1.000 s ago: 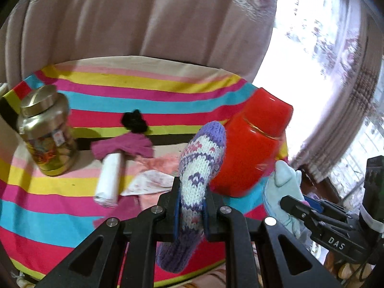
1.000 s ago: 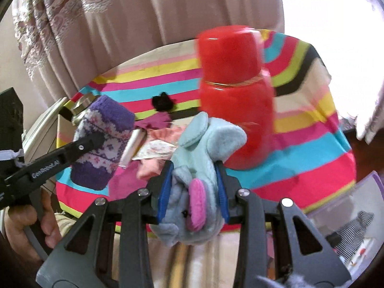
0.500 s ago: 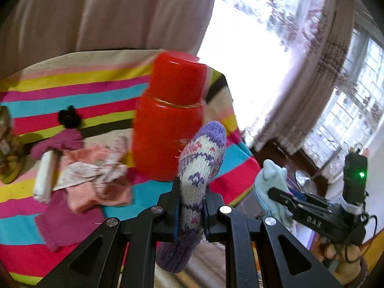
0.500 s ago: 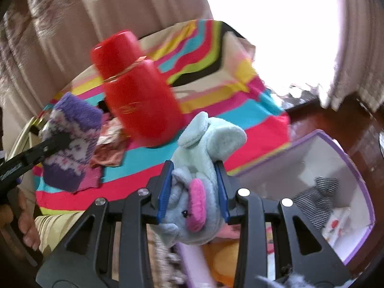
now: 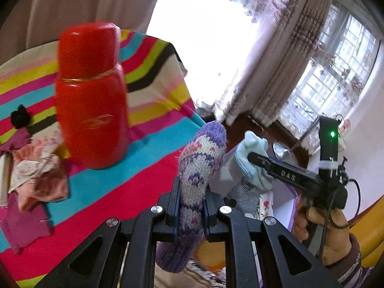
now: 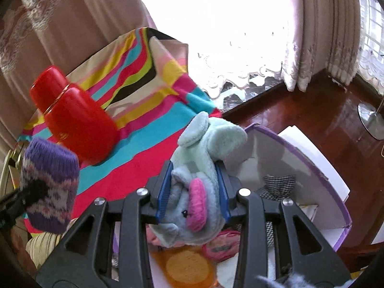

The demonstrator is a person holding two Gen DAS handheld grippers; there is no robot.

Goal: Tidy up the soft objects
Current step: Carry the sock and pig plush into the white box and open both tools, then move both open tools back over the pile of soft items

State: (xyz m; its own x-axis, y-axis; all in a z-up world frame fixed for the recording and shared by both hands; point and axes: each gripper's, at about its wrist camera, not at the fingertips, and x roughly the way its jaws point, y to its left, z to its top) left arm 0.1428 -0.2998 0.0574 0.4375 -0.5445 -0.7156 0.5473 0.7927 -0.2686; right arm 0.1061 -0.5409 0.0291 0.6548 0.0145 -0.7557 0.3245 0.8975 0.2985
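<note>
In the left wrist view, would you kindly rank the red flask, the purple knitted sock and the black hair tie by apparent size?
1. red flask, the largest.
2. purple knitted sock; it sits in the left gripper right by the camera, so it may look oversized.
3. black hair tie, clearly smallest.

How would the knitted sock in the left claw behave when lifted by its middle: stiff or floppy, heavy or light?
Probably floppy but thick: the sock is pinched narrow where the left claw grips it, yet its upper end stands without drooping. Likely light, since a thin pinch holds it. Unlikely to slip, as the knit looks coarse.
</note>
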